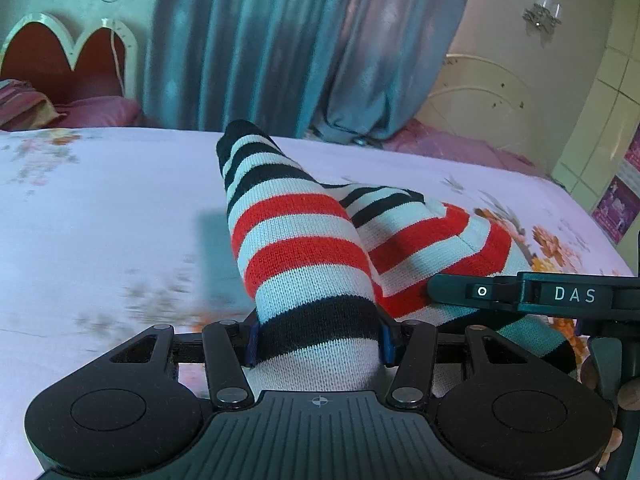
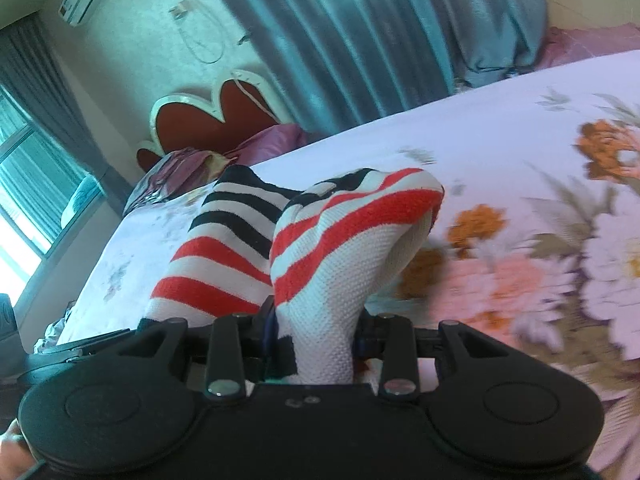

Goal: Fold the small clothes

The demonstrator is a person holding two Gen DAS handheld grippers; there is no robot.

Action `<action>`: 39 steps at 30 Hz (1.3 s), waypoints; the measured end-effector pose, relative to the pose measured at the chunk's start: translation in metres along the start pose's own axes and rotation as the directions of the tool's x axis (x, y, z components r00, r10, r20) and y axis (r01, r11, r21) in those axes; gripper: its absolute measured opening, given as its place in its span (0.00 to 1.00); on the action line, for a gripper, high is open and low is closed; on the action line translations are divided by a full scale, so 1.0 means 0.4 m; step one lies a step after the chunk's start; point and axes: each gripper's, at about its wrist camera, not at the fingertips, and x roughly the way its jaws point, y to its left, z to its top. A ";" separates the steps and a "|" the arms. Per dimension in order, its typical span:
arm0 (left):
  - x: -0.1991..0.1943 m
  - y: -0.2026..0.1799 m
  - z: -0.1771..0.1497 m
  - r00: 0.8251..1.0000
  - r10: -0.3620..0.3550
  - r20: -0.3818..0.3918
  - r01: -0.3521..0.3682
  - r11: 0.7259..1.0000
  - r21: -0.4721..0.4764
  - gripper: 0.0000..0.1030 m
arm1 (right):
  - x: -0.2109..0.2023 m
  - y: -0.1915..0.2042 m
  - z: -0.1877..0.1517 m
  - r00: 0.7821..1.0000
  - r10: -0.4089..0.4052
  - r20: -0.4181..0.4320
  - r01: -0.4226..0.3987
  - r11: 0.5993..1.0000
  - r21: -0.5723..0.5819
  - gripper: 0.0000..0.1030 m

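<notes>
In the left wrist view, my left tongs (image 1: 318, 338) are clamped on a striped knit garment (image 1: 304, 240), with the blue pads (image 1: 251, 340) pressing its sides at a black band. The cloth rises from the jaws above the bed (image 1: 100, 208) with its flowered sheet, and a second striped part lies to the right of it. My right tongs (image 1: 520, 294) come in from the right edge, touching or just beside that second part; from here I cannot tell how their jaws stand. I judge that the fold is only beginning: the garment is lifted at two places, and no neat fold is visible yet. I cannot tell if this is one garment or a pair, for example socks.

In the right wrist view, my right tongs (image 2: 318, 340) are clamped on the white and red part of the striped knit garment (image 2: 340, 240). The other part with black stripes stands just beside it on the left. The lower cloth is hidden behind the body of the tongs, and the sheet is blurred. At the bottom left corner, a little of my hand (image 2: 12, 452) is cut off by the edge. The laying down, the folding over and the smoothing are still left, I think.
</notes>
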 end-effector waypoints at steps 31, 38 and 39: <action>-0.026 0.697 -0.055 0.991 0.104 0.079 -0.100 0.993 -0.057 0.74 | 0.406 0.386 -0.059 0.994 -0.100 -0.054 0.100 0.995 0.007 0.50; -0.020 0.666 0.011 0.986 0.063 0.152 -0.062 0.998 -0.014 0.74 | 0.399 0.473 0.009 0.987 -0.150 0.055 0.156 0.980 -0.124 0.19; 0.006 0.666 0.016 0.989 0.065 0.135 -0.064 0.998 -0.015 0.74 | 0.418 0.493 0.011 0.987 -0.152 0.045 0.157 0.976 -0.149 0.17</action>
